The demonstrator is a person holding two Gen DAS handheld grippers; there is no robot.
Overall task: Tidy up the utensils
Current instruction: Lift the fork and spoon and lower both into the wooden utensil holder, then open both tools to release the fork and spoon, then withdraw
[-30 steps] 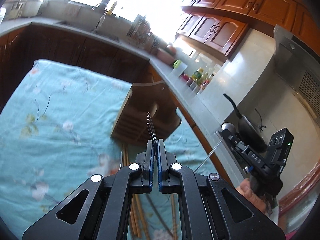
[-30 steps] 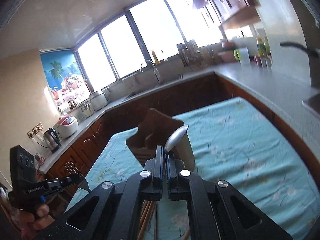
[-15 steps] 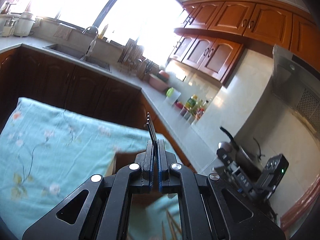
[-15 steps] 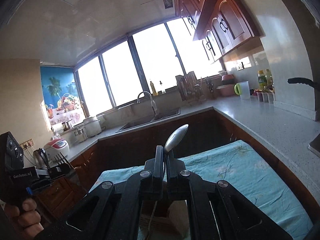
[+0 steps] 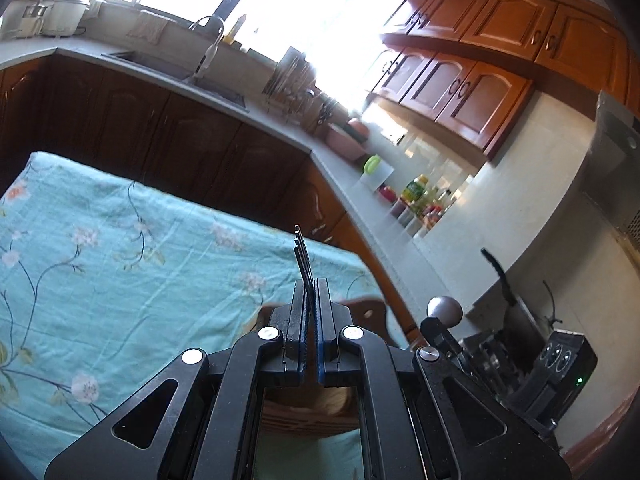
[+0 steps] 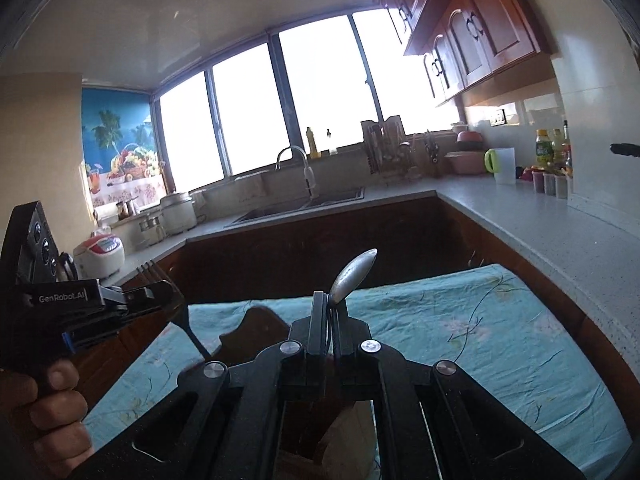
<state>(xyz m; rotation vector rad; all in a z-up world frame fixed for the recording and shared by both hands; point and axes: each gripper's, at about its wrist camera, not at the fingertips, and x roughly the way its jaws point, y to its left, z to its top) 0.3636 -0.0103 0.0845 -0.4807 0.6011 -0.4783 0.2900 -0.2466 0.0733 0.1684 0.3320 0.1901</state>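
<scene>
Both tongs clamped: left tongs (image 5: 310,316) on fork (image 5: 303,258), right tongs (image 6: 328,320) on spoon (image 6: 352,276), each held w/ head up above near edge of desk (image 6: 500,332) in its teal cloth. Wooden utensil holder (image 6: 256,328) sits just below/ahead. Neither piece is in yet, so fork & spoon both still need dropping into slots.

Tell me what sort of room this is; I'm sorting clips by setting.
A home kitchen: a sink with a tap under the windows, wooden cupboards above a grey counter, and a rice cooker.
</scene>
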